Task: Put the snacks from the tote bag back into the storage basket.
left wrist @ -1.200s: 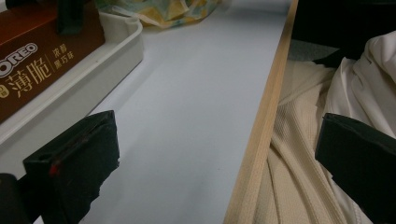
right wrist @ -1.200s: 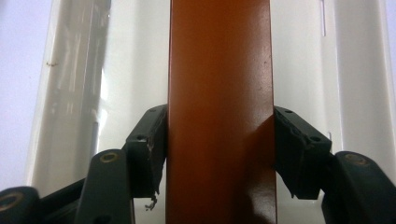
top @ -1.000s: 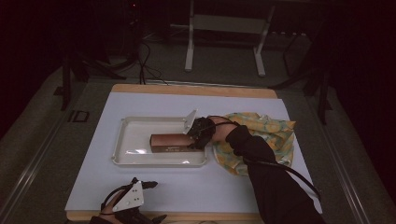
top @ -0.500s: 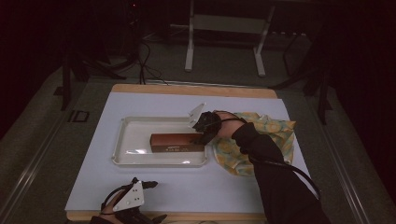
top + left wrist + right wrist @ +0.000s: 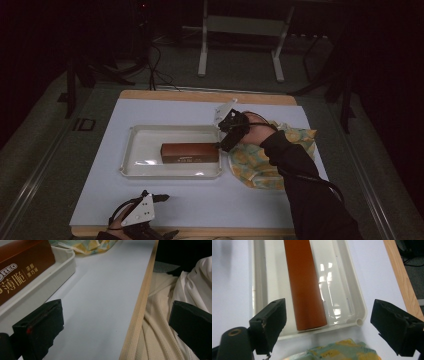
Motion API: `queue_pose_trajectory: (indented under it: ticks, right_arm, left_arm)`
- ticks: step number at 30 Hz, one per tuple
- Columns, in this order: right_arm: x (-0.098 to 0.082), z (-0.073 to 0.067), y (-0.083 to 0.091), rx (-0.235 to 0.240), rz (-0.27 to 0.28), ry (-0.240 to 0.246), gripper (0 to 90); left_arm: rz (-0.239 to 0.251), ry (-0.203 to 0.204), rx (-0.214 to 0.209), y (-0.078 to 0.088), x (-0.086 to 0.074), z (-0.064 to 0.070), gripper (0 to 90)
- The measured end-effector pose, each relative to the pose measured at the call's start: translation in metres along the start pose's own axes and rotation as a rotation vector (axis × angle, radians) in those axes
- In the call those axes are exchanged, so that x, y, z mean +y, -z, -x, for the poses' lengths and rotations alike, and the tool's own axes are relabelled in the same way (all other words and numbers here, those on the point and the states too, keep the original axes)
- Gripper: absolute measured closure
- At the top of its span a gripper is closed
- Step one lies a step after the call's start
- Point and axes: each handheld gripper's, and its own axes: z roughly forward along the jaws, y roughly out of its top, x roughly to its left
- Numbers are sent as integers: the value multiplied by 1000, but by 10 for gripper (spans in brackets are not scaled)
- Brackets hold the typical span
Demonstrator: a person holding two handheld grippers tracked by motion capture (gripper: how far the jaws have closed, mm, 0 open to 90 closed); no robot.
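White plastic makes up the shallow tray [image 5: 131, 159] in the middle of the pale blue table top [image 5: 165, 111], and a long brown box [image 5: 190, 152] lies flat inside it, toward the tray's right end. From the high view the right gripper [image 5: 226, 136] hovers above the tray's right edge, just beyond the box's right end, with the person's dark sleeve [image 5: 300, 185] reaching in from the near right. A yellow and green patterned cloth [image 5: 252, 167] lies crumpled on the table just right of the tray, partly under that arm.

Looking along its own jaws, the right gripper [image 5: 325, 327] has them spread wide with nothing between them; below lie the box [image 5: 305, 285], the glossy tray [image 5: 352, 302] and the cloth's edge [image 5: 342, 350]. This view also shows the table's wooden edge strip [image 5: 402, 277].

At the near left edge of the table sits the left gripper [image 5: 147, 220], grey plate on top. Its own view gives what the high view cannot: jaws of the left gripper [image 5: 113, 325] wide apart and empty, one over the table, the other past its wooden edge above cream ribbed fabric [image 5: 160, 322] (clothing, apparently). The box [image 5: 22, 267] here shows white lettering on its side, standing in the tray [image 5: 50, 280]
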Motion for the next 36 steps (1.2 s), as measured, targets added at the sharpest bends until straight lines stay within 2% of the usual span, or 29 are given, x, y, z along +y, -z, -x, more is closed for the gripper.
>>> queue_pose_trajectory:
  ticks: [3, 6, 8, 11, 12, 13, 19, 20, 23, 26, 29, 31, 33, 35, 36]
  right_arm:
    - [-3, 2, 5, -1, 13, -20, 113]
    - [-12, 6, 15, -25, 44, -55, 105]
    - [-14, 7, 17, -42, 46, -59, 105]
    - [-20, 11, 24, -69, 67, -101, 105]
    - [-26, 12, 28, -105, 65, -125, 105]
    - [-27, 13, 29, -120, 64, -127, 105]
    - [-40, 15, 36, -169, 74, -181, 105]
    - [-44, 16, 39, -196, 81, -202, 107]
    - [-49, 16, 43, -201, 93, -223, 113]
    - [-59, 15, 49, -262, 111, -272, 113]
    - [-64, 14, 52, -279, 126, -296, 113]
    - [-75, 14, 56, -319, 150, -340, 113]
    - [-77, 13, 57, -331, 153, -352, 114]
    - [-85, 11, 59, -368, 159, -383, 113]
    - [-85, 11, 59, -368, 159, -383, 113]
  left_arm:
    - [2, 2, 0, 0, 0, 0, 0]
    - [3, 2, 0, 0, 0, 0, 0]
    - [2, 2, 0, 0, 0, 0, 0]
    - [3, 5, 0, 0, 0, 0, 0]
    - [3, 4, 0, 0, 0, 0, 0]
    - [4, 4, 1, 0, 0, 0, 0]
    - [2, 6, 0, 0, 0, -1, 0]
    - [2, 6, -1, 0, 0, -1, 0]
    - [2, 6, -1, 0, 0, 0, 0]
    - [2, 7, 0, 0, 0, -1, 0]
    - [2, 6, 1, 0, 0, -1, 0]
    - [2, 7, 0, 0, 0, -1, 0]
    - [0, 7, 0, 0, 0, -1, 0]
    - [2, 7, 0, 0, 0, -1, 0]
    - [2, 7, 0, 0, 0, -1, 0]
